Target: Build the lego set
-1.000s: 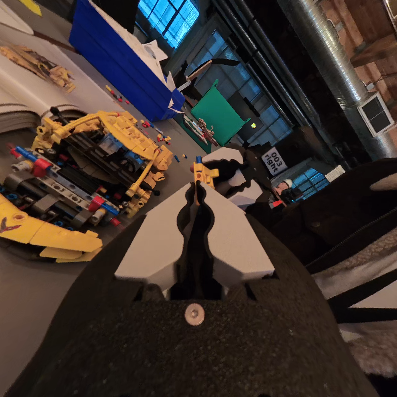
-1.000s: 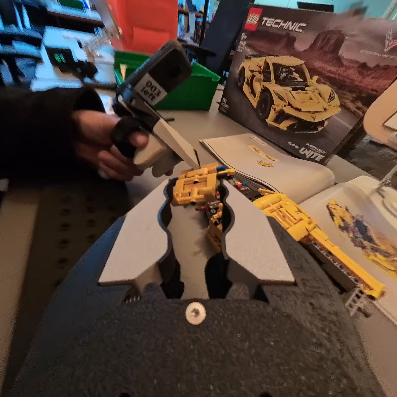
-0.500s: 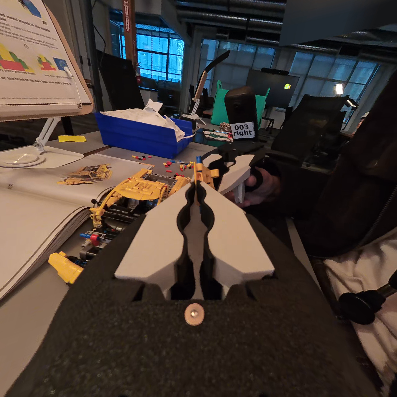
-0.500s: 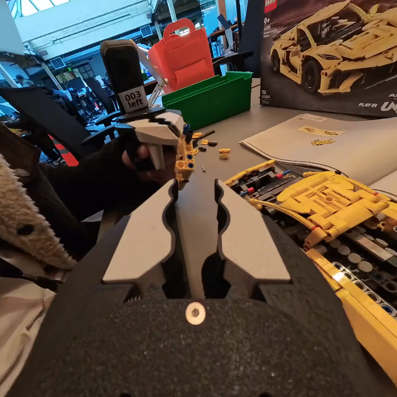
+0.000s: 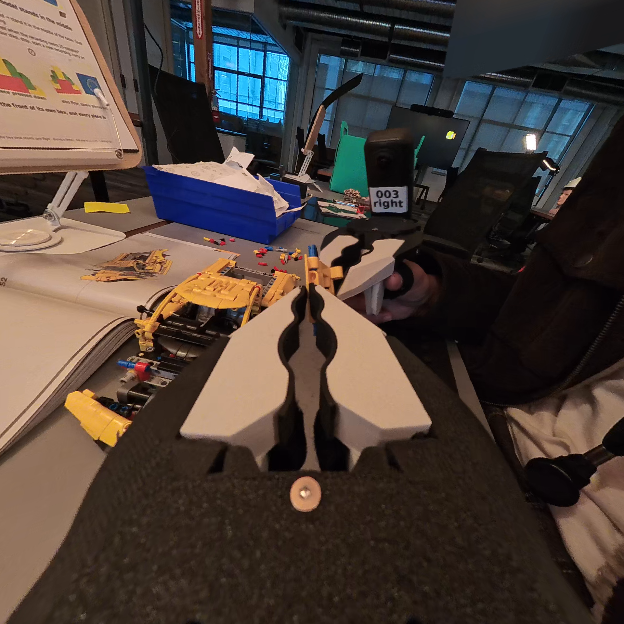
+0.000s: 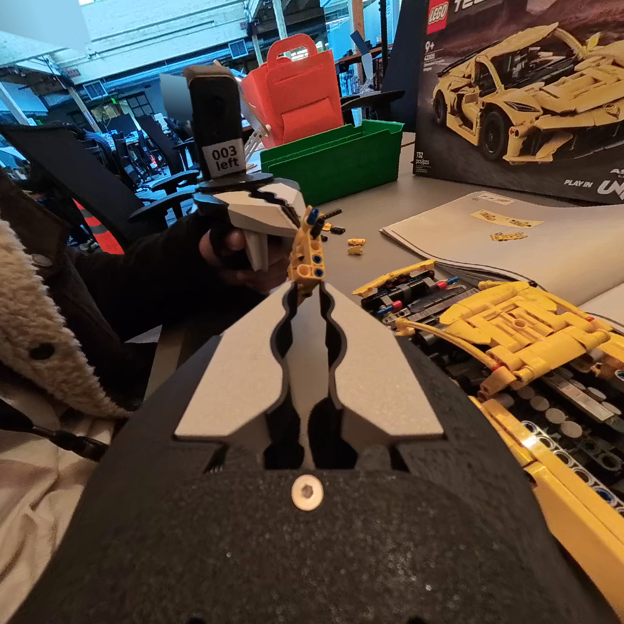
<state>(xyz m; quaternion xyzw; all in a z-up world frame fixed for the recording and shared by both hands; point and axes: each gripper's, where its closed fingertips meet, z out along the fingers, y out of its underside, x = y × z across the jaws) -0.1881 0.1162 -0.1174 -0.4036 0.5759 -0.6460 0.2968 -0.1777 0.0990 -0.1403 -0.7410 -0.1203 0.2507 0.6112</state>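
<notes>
Left gripper clamped tight on a small yellow sub-assembly, held in the air above the table. Right gripper nearly closed, tips at the bottom end of the same piece; appears to pinch it, contact itself partly hidden. Both hands meeting mid-air, at the near table edge, close to the person's jacket.

Progress, judged: well along but not finished. Yellow car model on the table with roof and body panels on, yet black chassis, beams and blue and red pins exposed along the side. Sub-assembly not yet mounted. Loose yellow panel just beside the model, unattached. Scattered small parts beyond the model, unused.

Room to move: free air above the model, open table strip between grippers and model. Tight sideways: open instruction book touching or just beside the model on one flank, its thick page edge a snag risk. Farther back, blue bin with crumpled bags, green bin, set box standing upright, document stand near the book. Low sweeps toward the back likely to scatter loose parts.
</notes>
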